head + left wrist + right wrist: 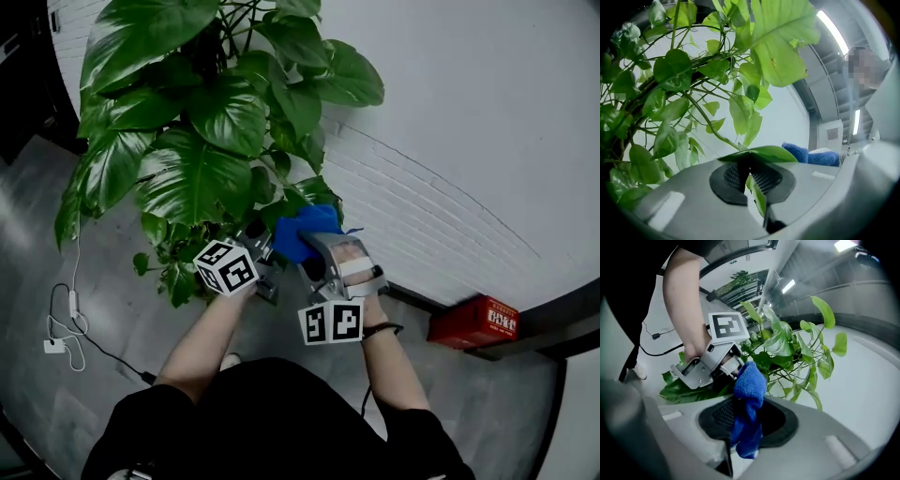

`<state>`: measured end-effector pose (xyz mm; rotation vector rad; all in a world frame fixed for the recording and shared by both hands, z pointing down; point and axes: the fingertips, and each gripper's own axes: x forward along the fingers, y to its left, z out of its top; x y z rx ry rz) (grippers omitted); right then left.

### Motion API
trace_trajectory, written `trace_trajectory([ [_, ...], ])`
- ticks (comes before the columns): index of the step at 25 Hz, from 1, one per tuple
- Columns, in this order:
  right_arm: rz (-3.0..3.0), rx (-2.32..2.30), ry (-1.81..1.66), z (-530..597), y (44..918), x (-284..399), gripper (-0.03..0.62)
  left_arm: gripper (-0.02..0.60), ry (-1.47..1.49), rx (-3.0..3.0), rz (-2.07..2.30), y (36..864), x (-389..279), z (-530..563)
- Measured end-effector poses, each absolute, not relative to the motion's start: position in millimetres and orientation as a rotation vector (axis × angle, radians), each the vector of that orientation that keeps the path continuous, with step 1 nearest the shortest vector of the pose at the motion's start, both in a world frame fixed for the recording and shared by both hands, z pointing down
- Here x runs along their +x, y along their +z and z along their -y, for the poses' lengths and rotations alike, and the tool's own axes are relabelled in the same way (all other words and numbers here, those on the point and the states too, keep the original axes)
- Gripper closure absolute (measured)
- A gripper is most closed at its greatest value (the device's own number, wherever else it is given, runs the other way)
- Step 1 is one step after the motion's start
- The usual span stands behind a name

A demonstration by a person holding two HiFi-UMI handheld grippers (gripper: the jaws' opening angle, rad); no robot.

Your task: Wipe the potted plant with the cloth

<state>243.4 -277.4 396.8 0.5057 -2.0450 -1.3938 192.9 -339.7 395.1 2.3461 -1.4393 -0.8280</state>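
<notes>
The potted plant [202,122] spreads broad green leaves at the upper left, against the white wall. My left gripper [262,240] is shut on one low leaf [759,153], whose blade lies flat across the jaws in the left gripper view. My right gripper [312,249] is shut on the blue cloth [302,231], which bunches up out of its jaws [748,399]. The cloth is pressed against the held leaf [686,391] right beside the left gripper [725,371]. Blue cloth [812,155] also shows just past the leaf in the left gripper view. The pot itself is hidden under foliage.
A white brick wall [441,225] runs behind the plant. A red box [474,322] sits at the wall's foot to the right. A white cable and adapter [56,343] lie on the grey floor at left. Thin vines and small leaves [670,108] crowd around the left gripper.
</notes>
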Motion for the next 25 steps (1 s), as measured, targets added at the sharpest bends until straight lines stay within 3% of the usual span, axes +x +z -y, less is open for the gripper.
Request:
trace_trajectory([
  [16,2.028,0.514,-1.266,264.5,457.1,289.6,0.488,0.584,-0.900,2.283,1.380,401.3,181.9,331.7],
  [25,2.107,0.624,-1.232,278.1,427.5,346.9,0.488,0.584,-0.907,2.232,1.388,421.4,197.4,349.3],
])
